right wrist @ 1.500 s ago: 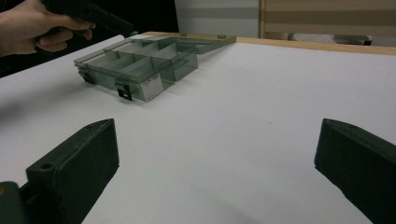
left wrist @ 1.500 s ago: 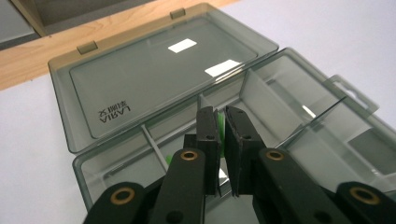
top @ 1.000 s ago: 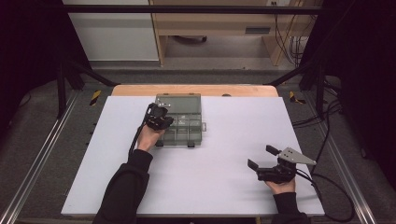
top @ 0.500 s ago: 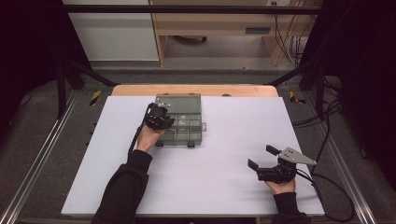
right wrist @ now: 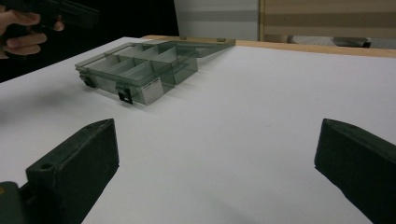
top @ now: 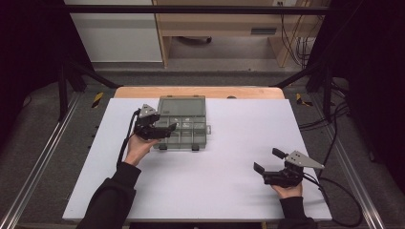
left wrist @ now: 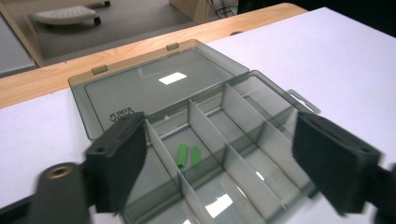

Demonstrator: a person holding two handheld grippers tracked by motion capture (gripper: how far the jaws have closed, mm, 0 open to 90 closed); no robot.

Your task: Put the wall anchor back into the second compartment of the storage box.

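White sheeting covers the counter (top: 210, 191), with a bare wooden strip along its far edge and grey floor beyond. Toward twelve o'clock on the sheet, slightly left of centre, sits a smoky clear plastic organiser box (top: 184, 131). Its lid (left wrist: 154, 86) is swung fully back and lies flat behind the tray, hinges on the far side. Dividers split the tray into several compartments, and two small green pegs (left wrist: 188, 155) lie side by side in one of the middle compartments, just beside a divider wall.

At about ten o'clock, the left tongs (top: 168, 129) hover over the left edge of the box, held in a hand whose dark sleeve comes in from six o'clock. Their jaws have just been opening and now stand wide apart; in the left gripper view the open tray lies beneath them, with nothing pressed by either pad and the green pegs lying free below.

At roughly four o'clock, well apart from the box, the right tongs (top: 268, 160) rest low near the sheet, pointing toward the far left. Their jaws are spread wide with bare counter between them.
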